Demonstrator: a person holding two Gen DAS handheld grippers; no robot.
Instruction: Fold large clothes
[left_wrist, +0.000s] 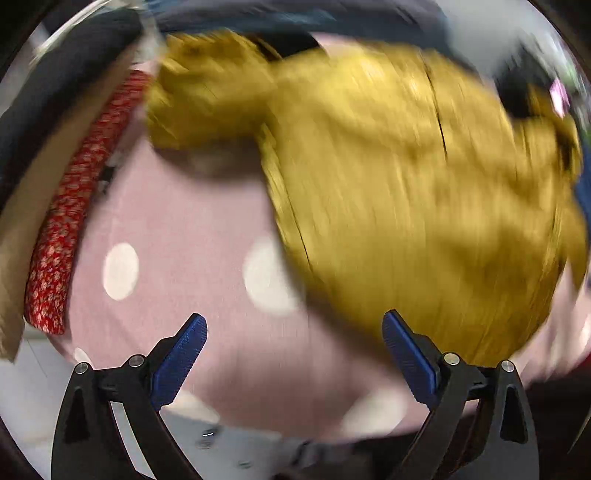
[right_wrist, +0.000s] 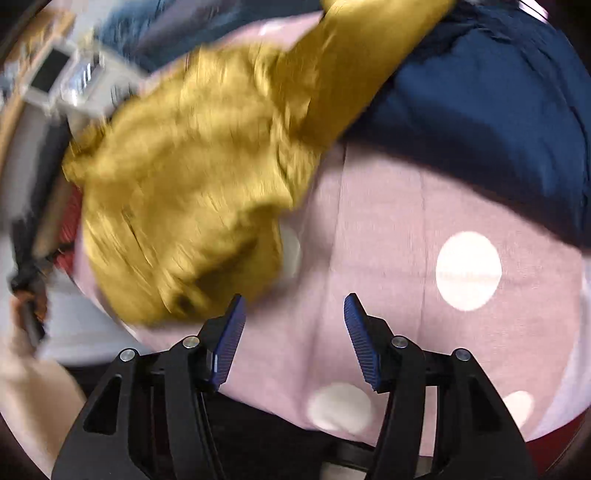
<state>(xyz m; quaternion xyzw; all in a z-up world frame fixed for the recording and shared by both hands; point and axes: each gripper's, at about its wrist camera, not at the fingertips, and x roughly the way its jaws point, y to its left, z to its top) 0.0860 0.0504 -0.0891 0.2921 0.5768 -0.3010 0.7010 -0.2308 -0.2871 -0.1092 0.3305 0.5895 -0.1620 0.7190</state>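
Two grippers, neither holding cloth.

Left wrist view: left gripper (left_wrist: 293, 325) stands wide, nothing between its blue pads (left_wrist: 181, 363), only the pink dotted sheet (left_wrist: 192, 229) below. Mustard garment (left_wrist: 406, 192) lies crumpled on the sheet from 12 round to 4 o'clock, one bunched end toward 11. Its lower edge comes close to the pad at 5 o'clock; blur hides whether they touch. Red patterned cloth (left_wrist: 66, 229) along the rim at 9.

Right wrist view: right gripper (right_wrist: 293, 306) about half open, jaws empty over the sheet (right_wrist: 388, 229). Garment (right_wrist: 184, 177) heaped from 12 to 8 o'clock, a sleeve-like strip (right_wrist: 369, 48) running up to 12. Its near lobe sits just beside the pad at 7. Navy cloth (right_wrist: 480, 110) at 1 to 3.

Judgement: garment is loose in a heap, no fold made; step in hand is laying it out. Next calls for each gripper to find an edge or corner, pinch one layer, pull apart to flatten.
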